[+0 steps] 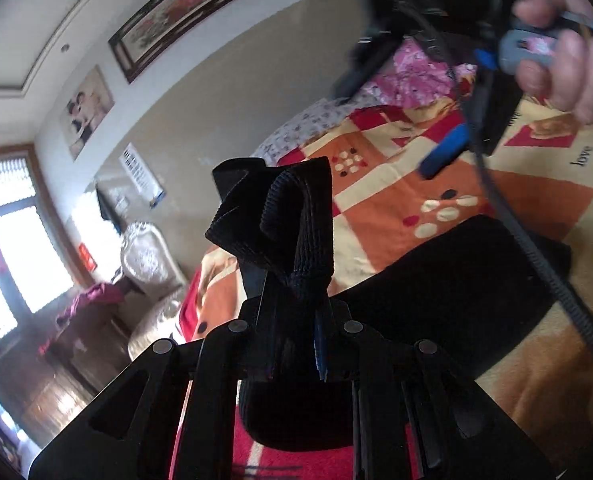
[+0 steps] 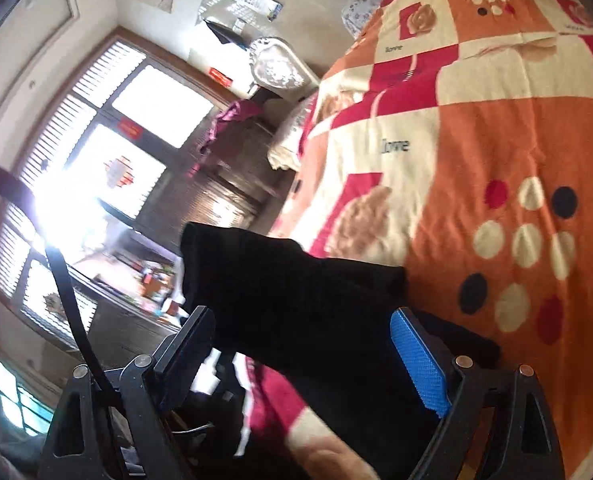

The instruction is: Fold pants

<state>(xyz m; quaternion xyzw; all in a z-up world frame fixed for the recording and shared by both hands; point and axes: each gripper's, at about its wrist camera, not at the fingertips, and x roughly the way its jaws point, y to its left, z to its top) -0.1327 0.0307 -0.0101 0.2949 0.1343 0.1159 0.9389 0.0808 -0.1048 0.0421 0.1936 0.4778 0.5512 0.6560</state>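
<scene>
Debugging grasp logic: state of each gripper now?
Left gripper: closed on the black pants.
Right gripper: open, pants between its fingers, not pinched.

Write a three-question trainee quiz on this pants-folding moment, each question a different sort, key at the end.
1. True or false: the left gripper has its jaws shut on a bunched fold of the black pants.
2. Multiple choice: the right gripper has its jaws (a) shut on the pants, (b) open, (c) shut on a pillow.
3. Fill in: the pants lie on a patchwork blanket printed with the word ____.

Key: 1 true; 2 b; 3 love.
</scene>
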